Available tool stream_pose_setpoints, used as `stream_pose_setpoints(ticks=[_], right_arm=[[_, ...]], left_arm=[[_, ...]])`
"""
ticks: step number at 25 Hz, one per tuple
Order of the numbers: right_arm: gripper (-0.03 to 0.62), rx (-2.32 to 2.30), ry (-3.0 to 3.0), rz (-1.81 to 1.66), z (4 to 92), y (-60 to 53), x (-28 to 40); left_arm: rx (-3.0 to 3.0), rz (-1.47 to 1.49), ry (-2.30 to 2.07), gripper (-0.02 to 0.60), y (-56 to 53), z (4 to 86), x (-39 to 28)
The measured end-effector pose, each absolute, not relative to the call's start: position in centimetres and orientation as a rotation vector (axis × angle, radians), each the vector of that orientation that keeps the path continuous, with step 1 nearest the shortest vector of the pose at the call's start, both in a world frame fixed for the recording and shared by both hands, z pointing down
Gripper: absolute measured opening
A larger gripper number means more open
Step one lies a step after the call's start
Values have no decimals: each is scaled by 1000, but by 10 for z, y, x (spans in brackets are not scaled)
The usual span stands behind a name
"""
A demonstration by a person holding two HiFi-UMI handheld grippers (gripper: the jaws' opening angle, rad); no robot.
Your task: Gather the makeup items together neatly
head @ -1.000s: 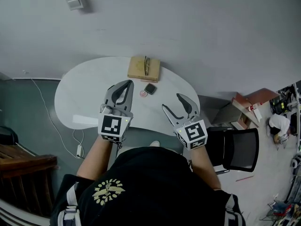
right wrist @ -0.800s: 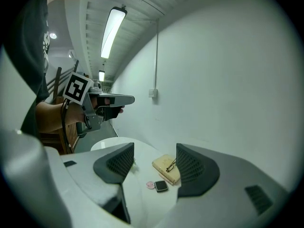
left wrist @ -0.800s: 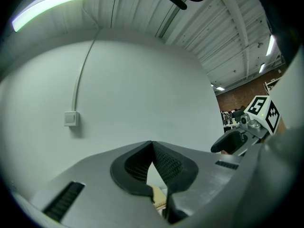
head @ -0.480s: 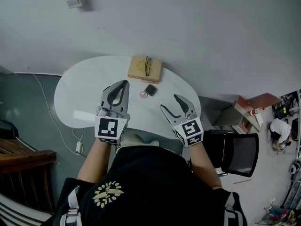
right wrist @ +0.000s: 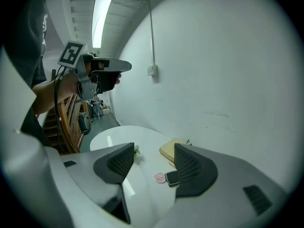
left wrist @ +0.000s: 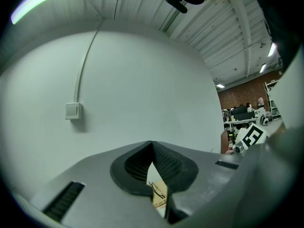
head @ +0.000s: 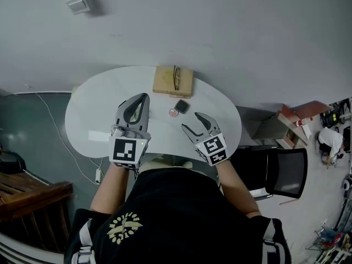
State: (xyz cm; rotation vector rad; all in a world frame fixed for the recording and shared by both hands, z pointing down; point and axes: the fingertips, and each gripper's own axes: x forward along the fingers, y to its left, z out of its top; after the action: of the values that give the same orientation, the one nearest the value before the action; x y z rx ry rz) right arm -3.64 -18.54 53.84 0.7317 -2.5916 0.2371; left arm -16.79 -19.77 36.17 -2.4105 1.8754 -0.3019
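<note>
On the white oval table (head: 93, 114) lie a small pink round case (head: 173, 113) and a black square compact (head: 181, 106), touching or nearly so. Behind them sits a tan flat box (head: 173, 81) with glasses on top. My right gripper (head: 191, 122) hovers open just right of and nearer than the two cases. In the right gripper view the pink case (right wrist: 160, 177) and compact (right wrist: 172, 177) show between its open gripper (right wrist: 153, 153) jaws, farther off. My left gripper (head: 144, 97) is shut and empty, left of the cases. The left gripper view shows its gripper (left wrist: 152, 144) shut, the tan box (left wrist: 159, 191) beyond.
A grey wall with a switch (head: 78, 1) rises right behind the table. A black chair (head: 280, 172) stands at the right. A small green thing (right wrist: 137, 151) lies on the table left of the cases. Wooden stairs (head: 27, 191) stand at the left.
My right gripper has moved left and forward, closer to the pink case and compact. The left gripper has stayed nearly where it was.
</note>
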Motion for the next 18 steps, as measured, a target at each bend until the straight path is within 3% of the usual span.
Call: stream_pose_setpoints(ticks=[18], right_arm=[[272, 576, -2431, 415, 654, -198, -113]], left_arm=[[-2507, -291, 1763, 12, -254, 373, -207]])
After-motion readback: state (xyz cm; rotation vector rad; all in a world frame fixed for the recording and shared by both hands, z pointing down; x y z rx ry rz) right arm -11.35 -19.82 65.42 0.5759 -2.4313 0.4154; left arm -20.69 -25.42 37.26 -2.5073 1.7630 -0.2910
